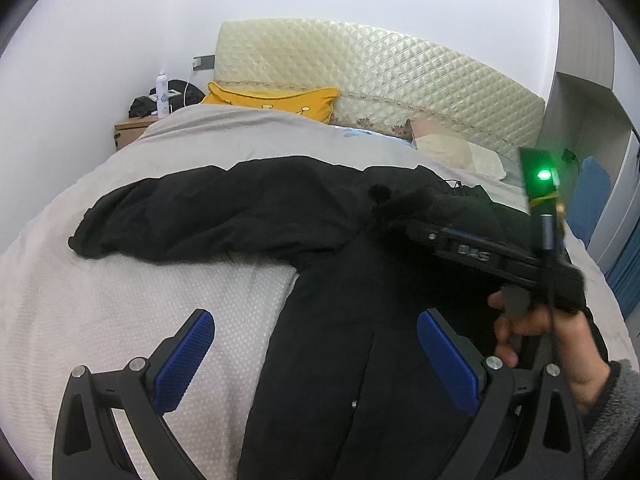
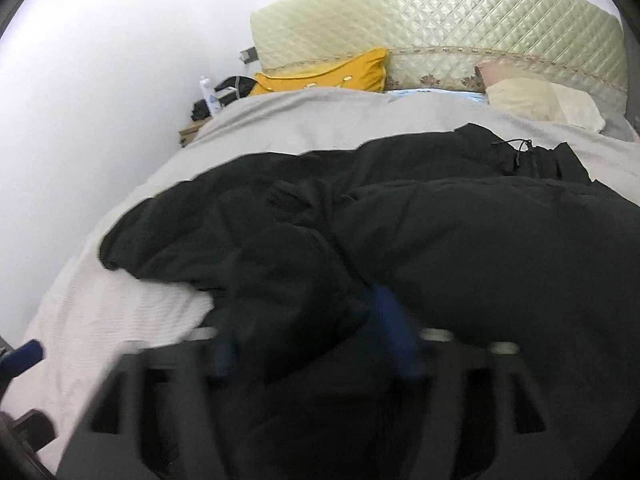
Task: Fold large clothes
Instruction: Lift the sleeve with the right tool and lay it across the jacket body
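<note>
Pale grey bedding (image 1: 132, 280) covers the bed under my two claws, and the black coat (image 1: 248, 216) lies spread across it.

My left gripper (image 1: 316, 356) has its jaws spread wide and grips nothing. One blue pad (image 1: 184, 364) hangs over the bare textured sheet, the other over the coat's body, near a small metal snap (image 1: 353, 403). My right gripper (image 2: 308, 332) is smeared by motion blur in its own view. Its blue pads (image 2: 394, 332) sit close together with dark cloth bunched between them, yet I cannot tell whether they truly pinch the fabric. From the left camera I see the right gripper's body (image 1: 492, 254) tilted over the coat, held by the right hand (image 1: 536, 332), with a green light (image 1: 543, 176) glowing on a module above it.

Further out, one sleeve (image 1: 120, 228) of the coat stretches toward the bed's left edge, and a drawcord (image 2: 516, 148) lies at the coat's far end. Beyond it sit a yellow pillow (image 1: 276, 100) and a cream pillow (image 2: 540, 100) against the quilted headboard (image 1: 380, 80). Beside the bed, a white spray bottle (image 1: 162, 96) stands on a small wooden nightstand (image 1: 128, 128) by the white wall (image 1: 80, 60).
</note>
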Demonstrator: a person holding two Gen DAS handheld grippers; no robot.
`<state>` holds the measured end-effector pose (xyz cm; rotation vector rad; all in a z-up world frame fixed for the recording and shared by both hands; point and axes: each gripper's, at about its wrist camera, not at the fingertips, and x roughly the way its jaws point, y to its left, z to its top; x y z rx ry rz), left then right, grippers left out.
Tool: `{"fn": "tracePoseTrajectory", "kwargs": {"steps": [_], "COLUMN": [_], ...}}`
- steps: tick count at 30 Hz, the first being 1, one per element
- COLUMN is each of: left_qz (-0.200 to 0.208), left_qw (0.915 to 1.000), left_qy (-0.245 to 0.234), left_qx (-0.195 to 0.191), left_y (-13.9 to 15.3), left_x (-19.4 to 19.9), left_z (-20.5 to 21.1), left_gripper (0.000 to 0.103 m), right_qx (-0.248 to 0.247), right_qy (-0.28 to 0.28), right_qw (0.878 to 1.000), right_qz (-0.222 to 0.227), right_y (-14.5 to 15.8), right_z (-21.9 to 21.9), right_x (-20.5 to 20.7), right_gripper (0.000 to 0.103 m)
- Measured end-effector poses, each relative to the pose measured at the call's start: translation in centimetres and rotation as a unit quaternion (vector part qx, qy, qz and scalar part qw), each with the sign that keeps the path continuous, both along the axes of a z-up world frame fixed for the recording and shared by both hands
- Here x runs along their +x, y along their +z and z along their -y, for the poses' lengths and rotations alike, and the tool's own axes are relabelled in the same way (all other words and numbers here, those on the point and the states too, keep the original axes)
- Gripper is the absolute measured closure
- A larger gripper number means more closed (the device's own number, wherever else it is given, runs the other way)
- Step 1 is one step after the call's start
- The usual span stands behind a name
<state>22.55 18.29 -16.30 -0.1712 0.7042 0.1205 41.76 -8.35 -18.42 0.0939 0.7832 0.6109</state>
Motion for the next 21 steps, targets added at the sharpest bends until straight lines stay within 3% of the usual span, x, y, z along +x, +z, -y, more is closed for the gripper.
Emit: {"fn": "tracePoseTrajectory", "kwargs": {"steps": [7,13,17,21], "left_qz": [0.003,0.032,0.047,0.045], "left_qw": [0.9999,0.9985,0.9979,0.9970], "left_qy": [-0.002,-0.013,-0.030,-0.043], "left_qx": [0.010,0.043,0.031,0.046], "left_y": [0.6,3.8,5.0,5.8], "left_x": [-0.4,-2.5,-3.8,-4.8], "left_z": [1.0,3.5,4.9,6.4], "left_gripper": [0.000,0.000,0.000,0.000], "right_qx": [0.008,-0.007,-0.008,-0.012], "right_qy": [-0.012,-0.048,-0.079,-0.104], "right_qw": [0.999,0.997,0.994,0.989], "right_qz": [0.028,0.062,0.076,0.100], "right_y": [3.0,6.4,8.6,10.1], "right_z": [3.3,8.2,11.4,14.2], "right_x": [-3.2,-6.9,-9.5,-12.5], "right_gripper": [0.027,0.027,0.027,0.027]}}
